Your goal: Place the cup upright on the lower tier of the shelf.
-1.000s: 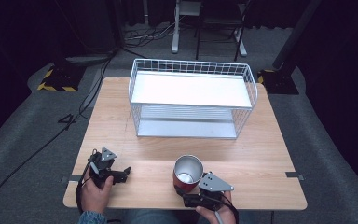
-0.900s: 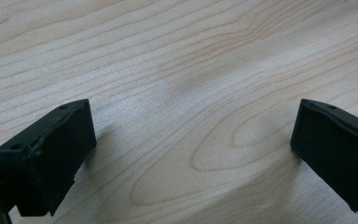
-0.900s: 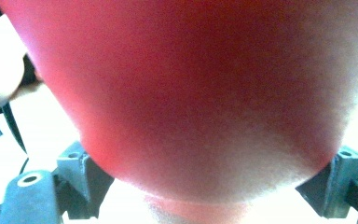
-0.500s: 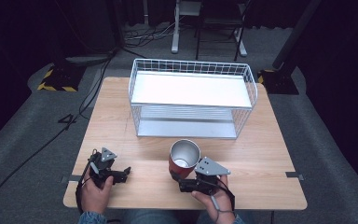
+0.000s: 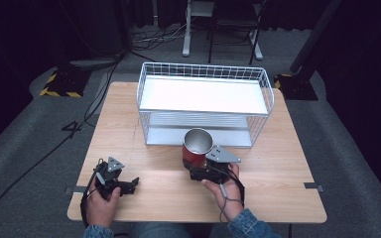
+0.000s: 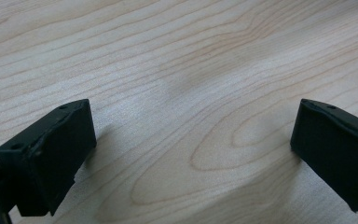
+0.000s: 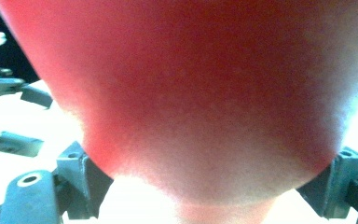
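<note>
The right gripper [image 5: 194, 171] was clamped on a red metal cup [image 5: 196, 148], its two jaws pressed against the lower part of the cup's wall on either side. In the right gripper view the red cup [image 7: 205, 93] loomed so close that its side was a soft blur, with a jaw meeting it at each lower edge. The high view showed what that close view could not: the cup stood upright with its open mouth up and a silvery inside, held over the wooden table [image 5: 287, 163] just in front of the lower shelf of a white wire rack [image 5: 206, 101]; whether it was clear of the tabletop could not be told. The right hand [image 5: 223, 188] gripped the tool from behind, forearm in a denim sleeve coming in from the near edge, the grey three-cornered plate on top turned toward the rack. The left gripper [image 5: 134, 183] sat low near the table's front left corner, well apart from the cup, with the left hand [image 5: 101, 198] wrapped around its body. Its jaws stood wide apart and held nothing; the left gripper view showed bare wood grain of the table [image 6: 191, 93] between them, close below.
</note>
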Demonstrator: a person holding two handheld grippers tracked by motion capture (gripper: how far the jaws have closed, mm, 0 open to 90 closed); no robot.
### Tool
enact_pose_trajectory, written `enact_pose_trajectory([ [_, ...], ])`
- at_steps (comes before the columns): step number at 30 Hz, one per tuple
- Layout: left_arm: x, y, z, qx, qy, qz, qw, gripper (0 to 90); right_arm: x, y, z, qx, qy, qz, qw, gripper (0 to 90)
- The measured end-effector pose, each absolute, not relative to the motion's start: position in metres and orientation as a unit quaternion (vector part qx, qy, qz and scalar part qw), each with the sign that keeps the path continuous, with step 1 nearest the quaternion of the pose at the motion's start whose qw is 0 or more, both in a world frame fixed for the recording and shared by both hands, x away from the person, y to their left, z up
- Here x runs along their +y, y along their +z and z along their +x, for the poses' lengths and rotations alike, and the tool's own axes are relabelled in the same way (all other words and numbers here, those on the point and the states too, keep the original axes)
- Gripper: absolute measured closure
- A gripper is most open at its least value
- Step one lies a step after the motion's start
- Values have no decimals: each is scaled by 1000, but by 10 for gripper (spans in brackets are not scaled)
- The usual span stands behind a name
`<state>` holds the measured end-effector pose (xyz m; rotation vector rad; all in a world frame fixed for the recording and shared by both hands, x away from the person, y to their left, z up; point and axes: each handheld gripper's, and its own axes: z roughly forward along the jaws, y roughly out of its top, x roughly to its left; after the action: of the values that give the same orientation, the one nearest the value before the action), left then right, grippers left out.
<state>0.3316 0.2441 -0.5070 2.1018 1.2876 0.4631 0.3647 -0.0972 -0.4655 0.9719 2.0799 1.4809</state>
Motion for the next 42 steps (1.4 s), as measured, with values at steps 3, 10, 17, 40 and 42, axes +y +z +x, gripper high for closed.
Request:
enact_pose_trajectory([
  [3,244,-507,332,488,176,796,312,3,-97,-466,375,745,523,358,207,173],
  [10,244,-507,332,488,175,796,312,3,-97,-470,400,745,505,377,219,173],
  [17,244,-507,332,488,175,796,312,3,-97,-472,420,740,495,395,227,173],
  [40,244,-507,332,488,175,796,312,3,-93,-476,474,715,482,431,265,173],
  [42,244,-507,332,488,175,796,312,2,-92,-477,477,713,481,437,264,173],
])
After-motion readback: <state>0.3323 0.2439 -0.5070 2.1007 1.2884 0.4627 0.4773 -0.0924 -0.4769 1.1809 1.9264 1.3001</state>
